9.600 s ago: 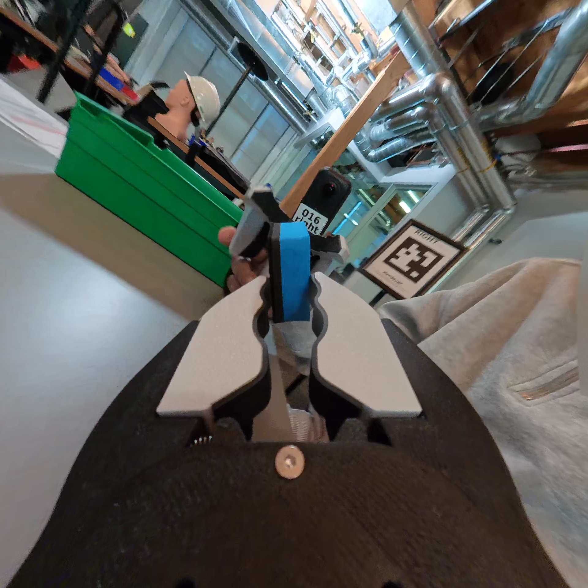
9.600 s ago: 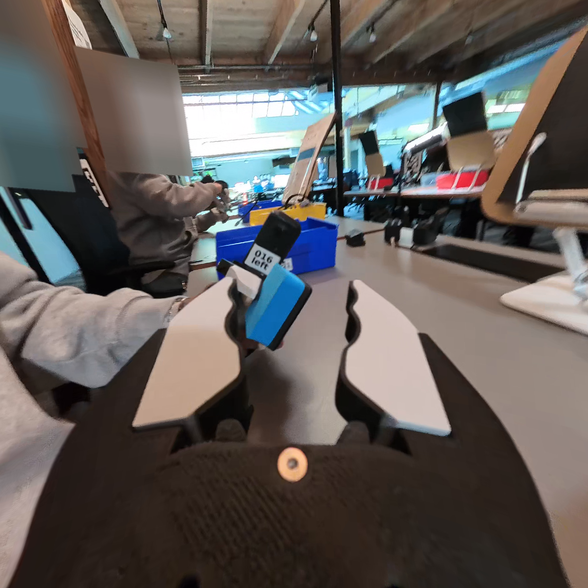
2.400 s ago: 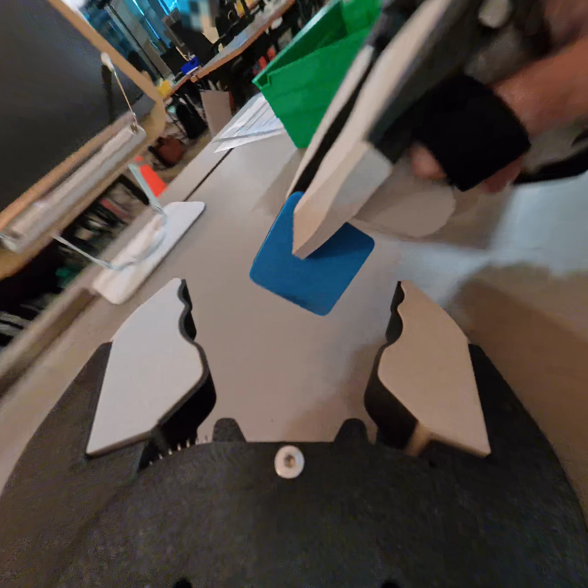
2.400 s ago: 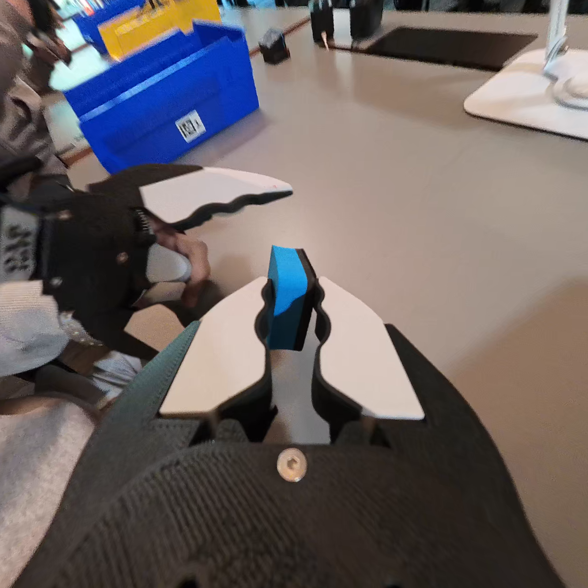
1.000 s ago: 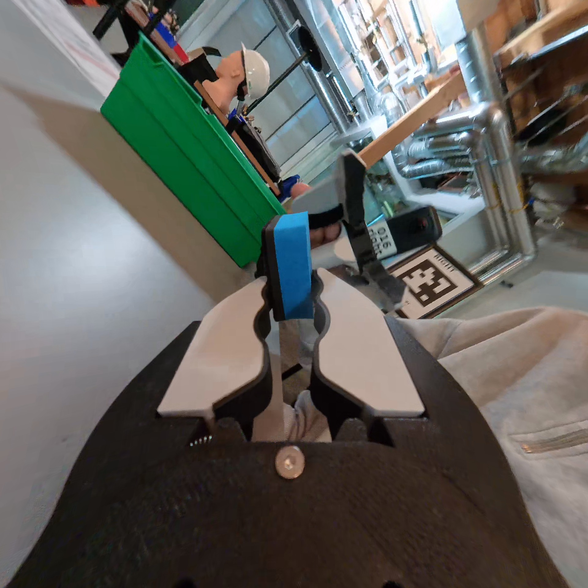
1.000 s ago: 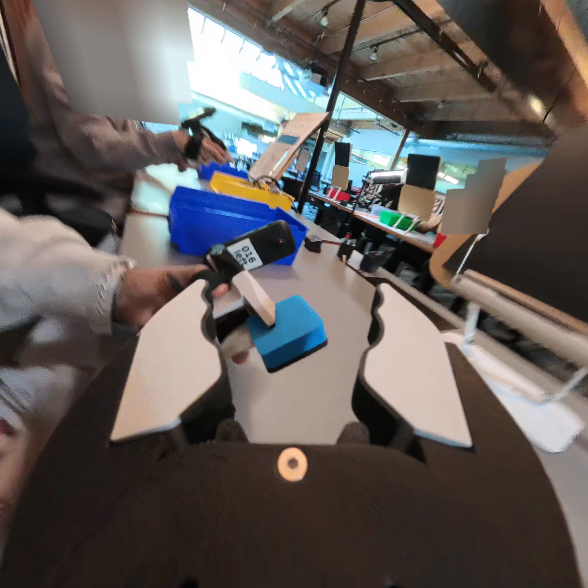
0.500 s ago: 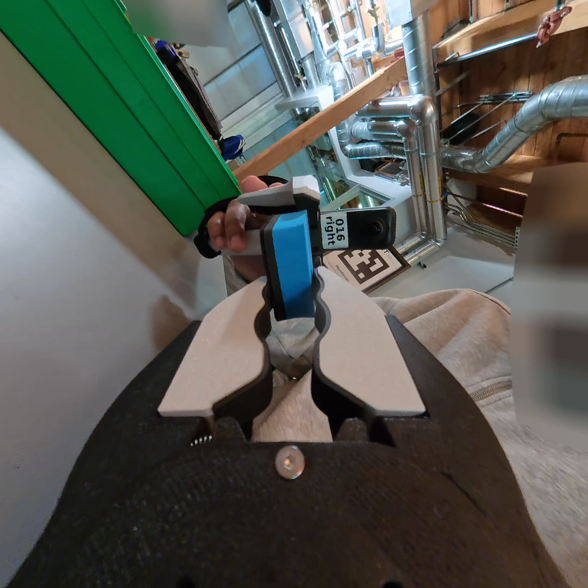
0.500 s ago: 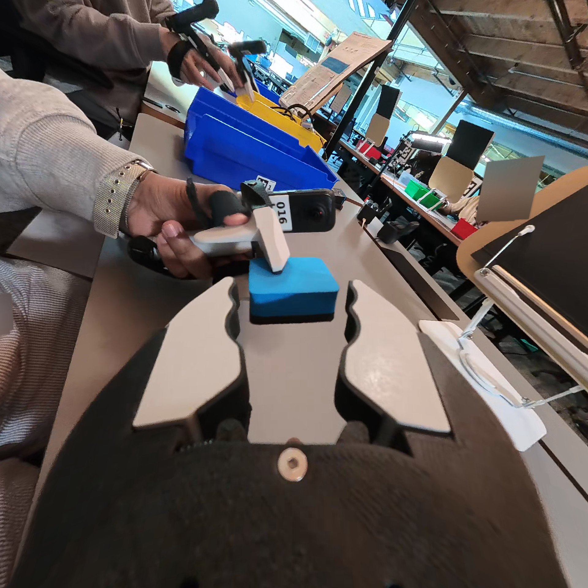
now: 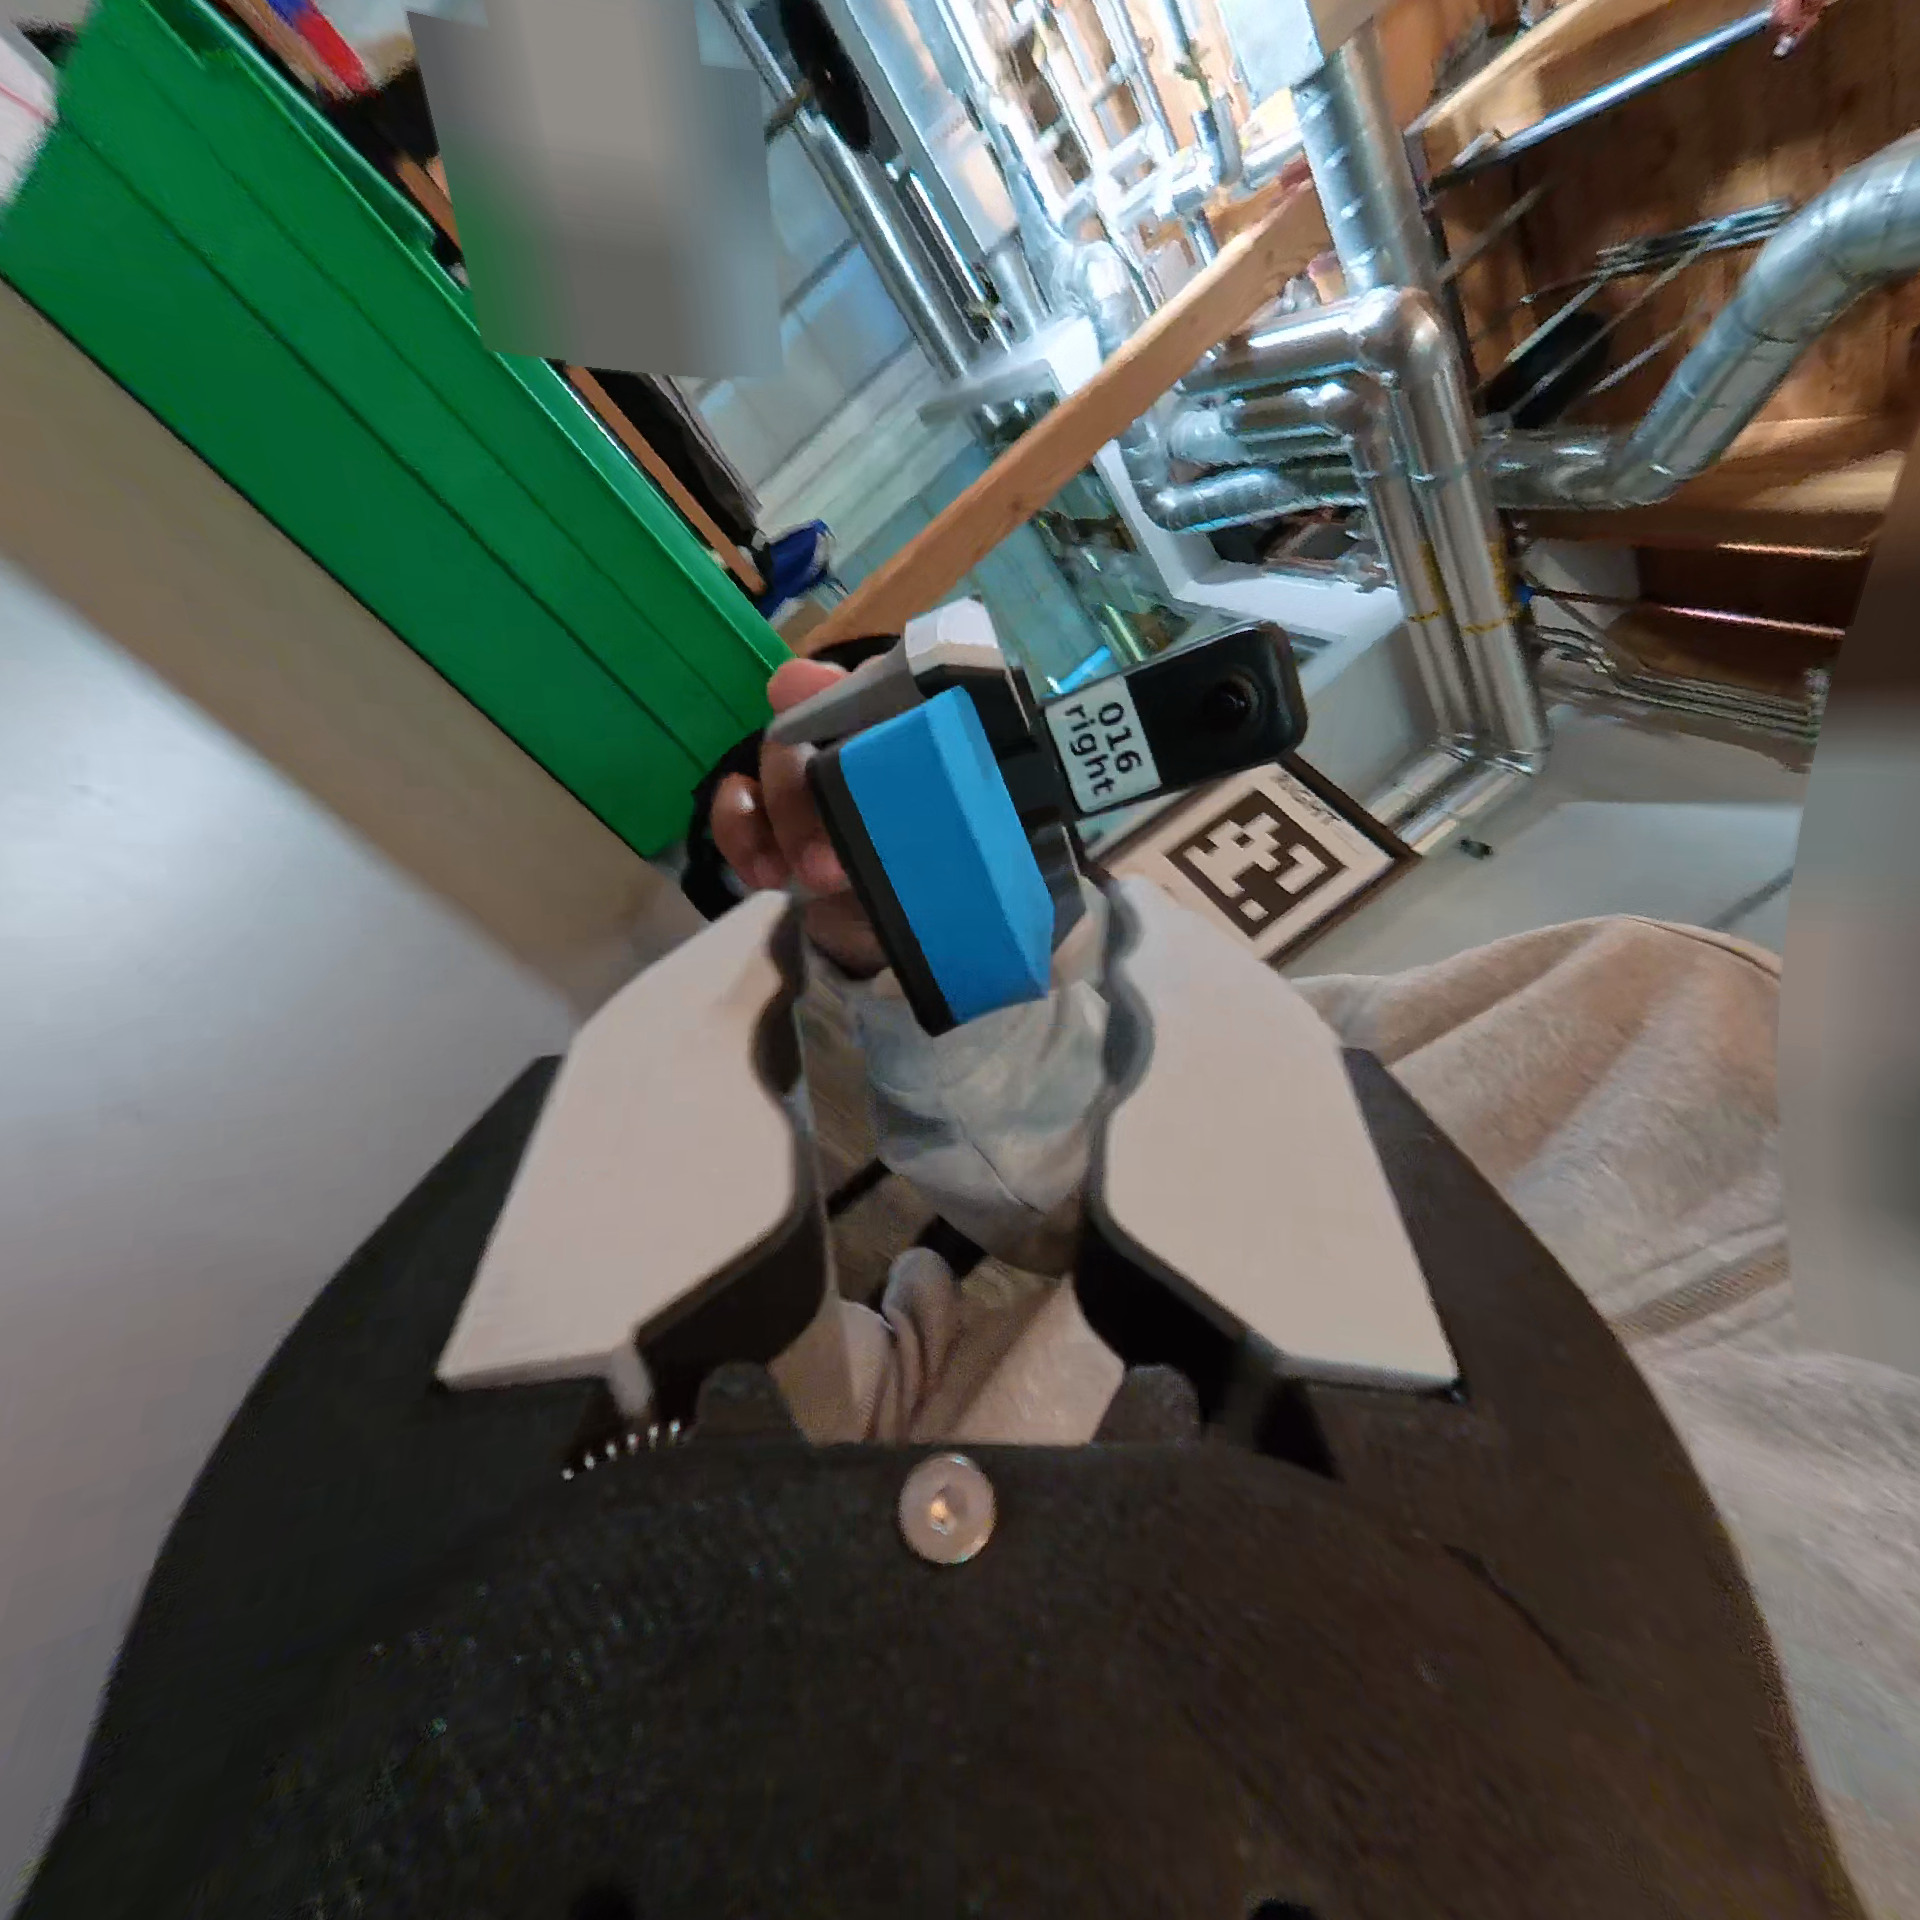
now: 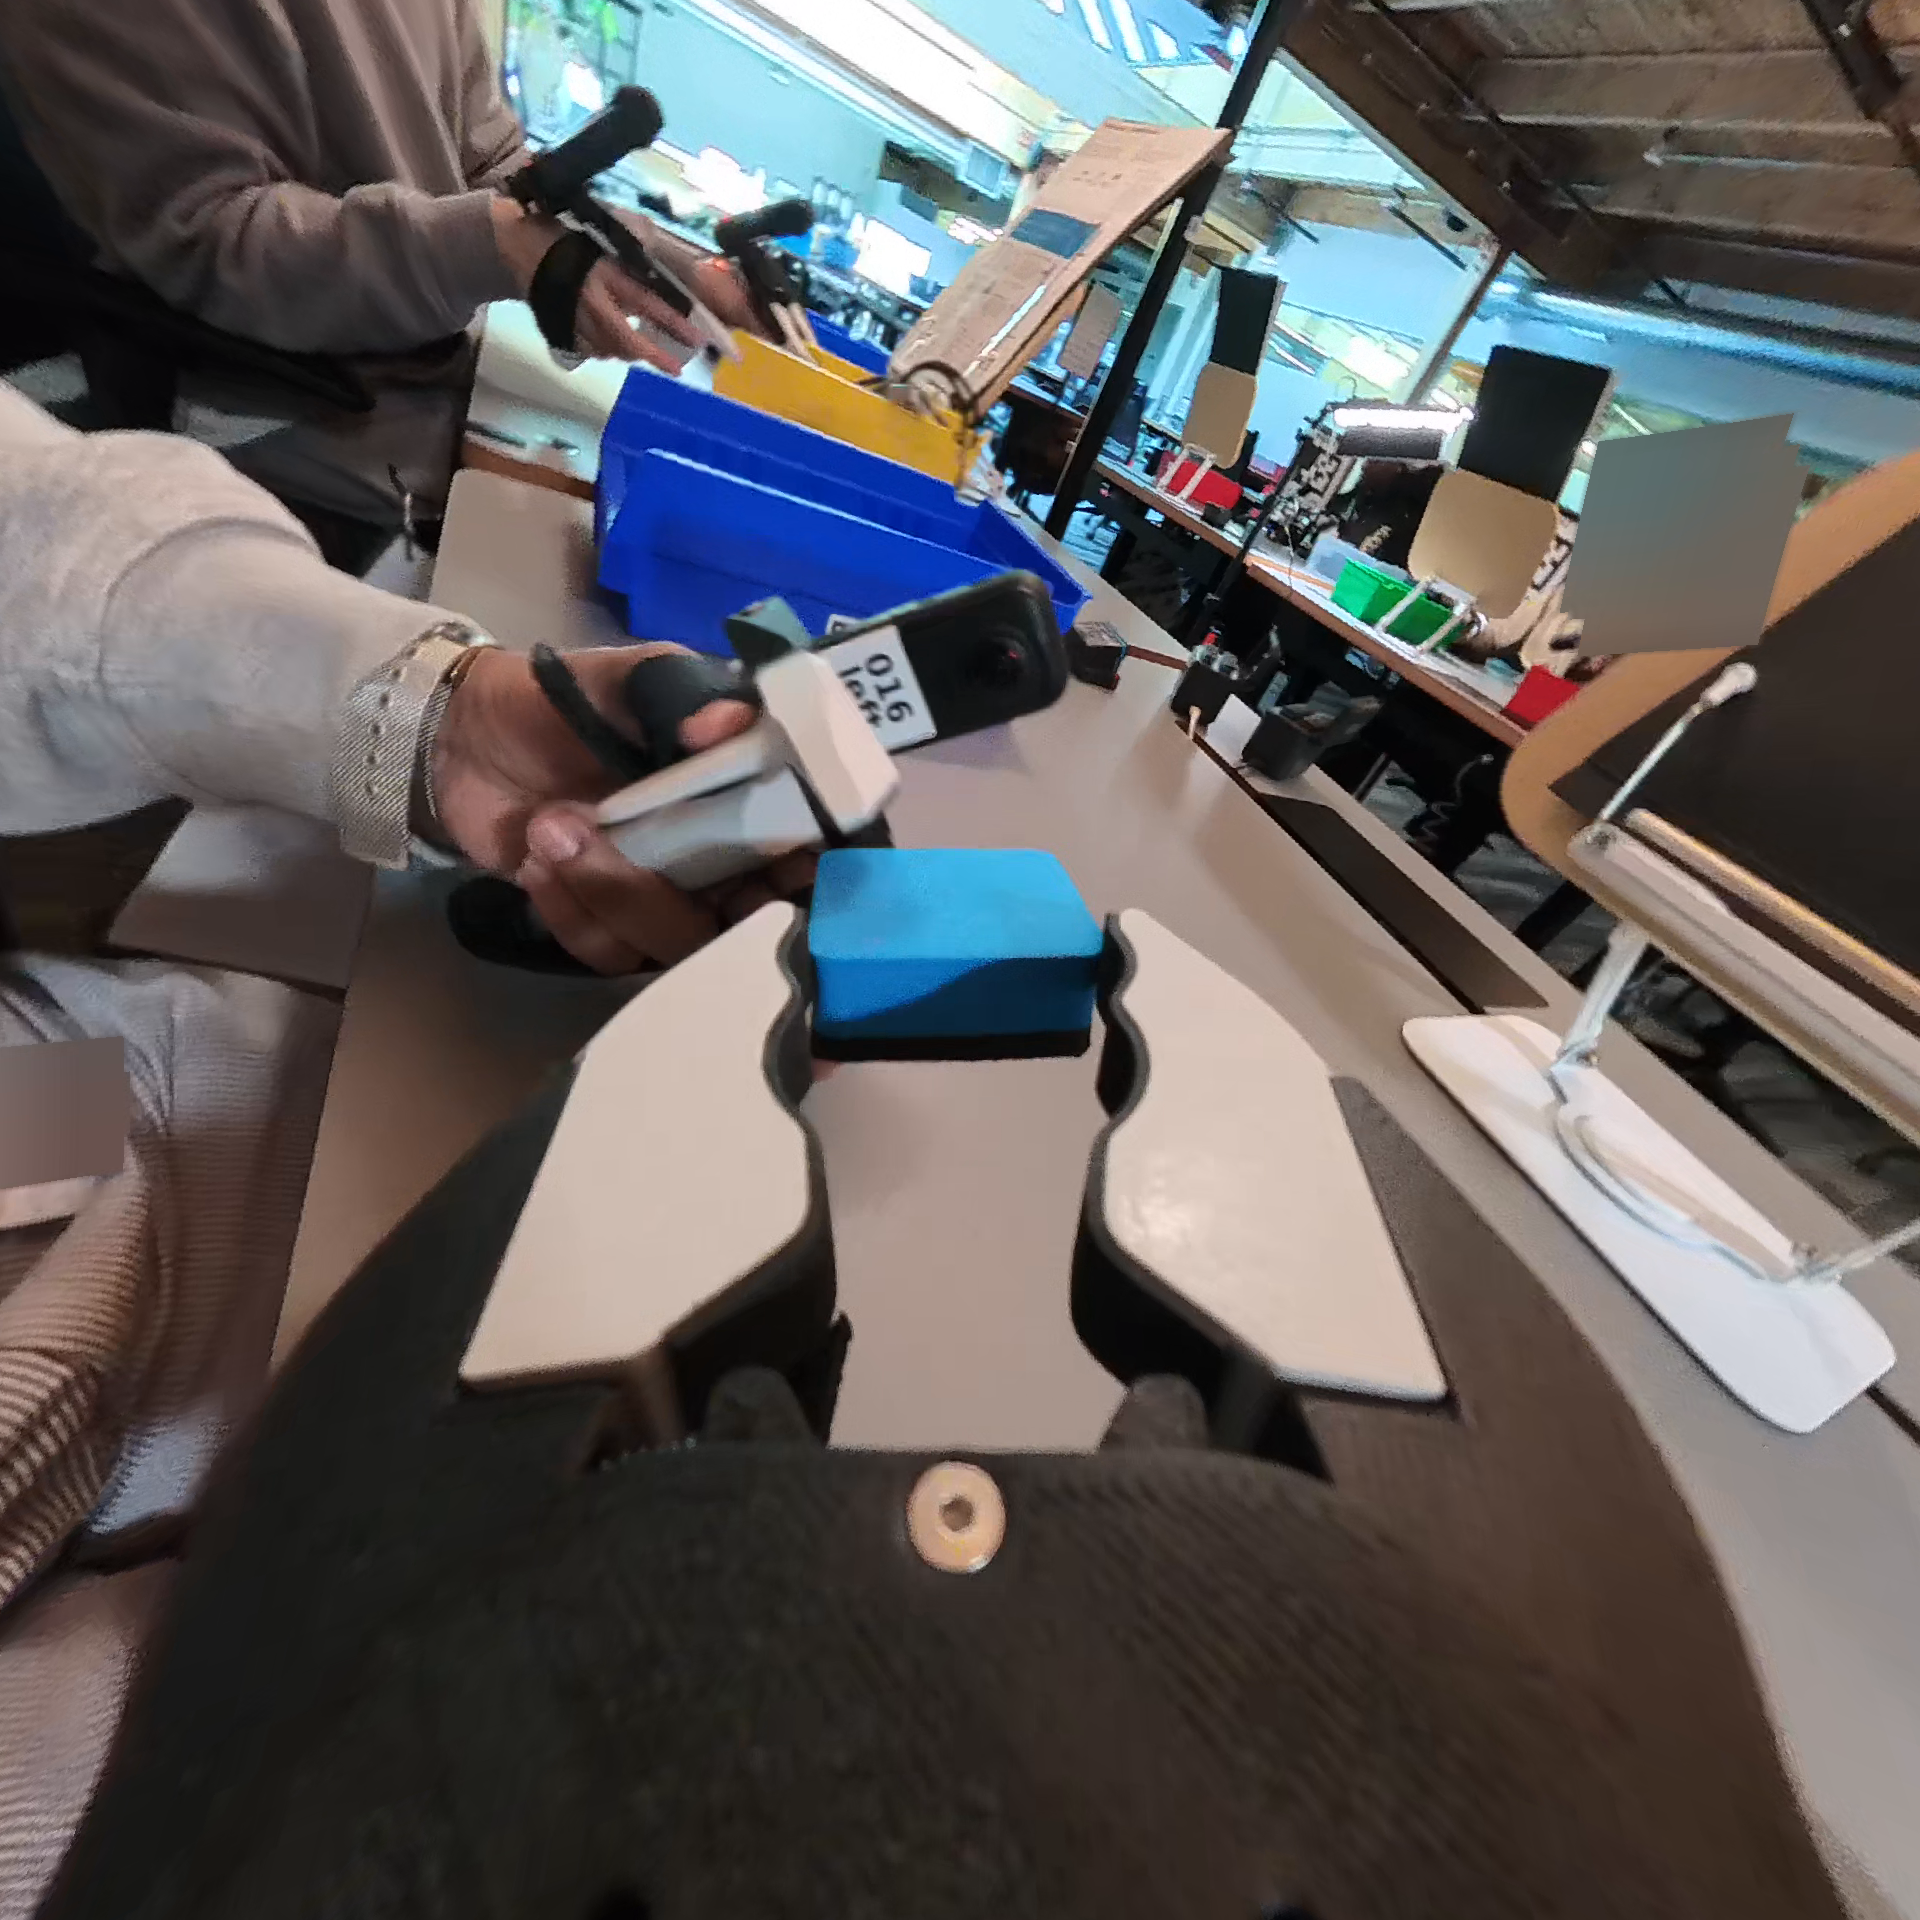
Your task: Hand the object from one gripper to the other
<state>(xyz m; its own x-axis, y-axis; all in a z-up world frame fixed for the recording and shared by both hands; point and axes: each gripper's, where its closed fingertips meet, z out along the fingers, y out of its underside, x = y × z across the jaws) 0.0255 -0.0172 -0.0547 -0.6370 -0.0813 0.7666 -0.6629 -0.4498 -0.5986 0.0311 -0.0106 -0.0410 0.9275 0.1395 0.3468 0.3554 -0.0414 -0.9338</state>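
One blue sponge block (image 10: 954, 961) sits pinched in the right gripper (image 10: 951, 997) jaws; the left gripper (image 9: 951, 956) jaws stand spread; two grippers over one table (image 10: 1195, 831)

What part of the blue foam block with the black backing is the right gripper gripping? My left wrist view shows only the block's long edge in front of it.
Observer: In the right wrist view, the right gripper pinches the blue foam block across its two opposite sides, right at the fingertips, blue face up.
Operator: What sits past the block on that side?
Observer: A blue plastic bin stands on the grey table, beyond your left gripper.
Operator: Anything to the right gripper's right?
Observer: A white flat stand base lies on the table there, apart from the block.
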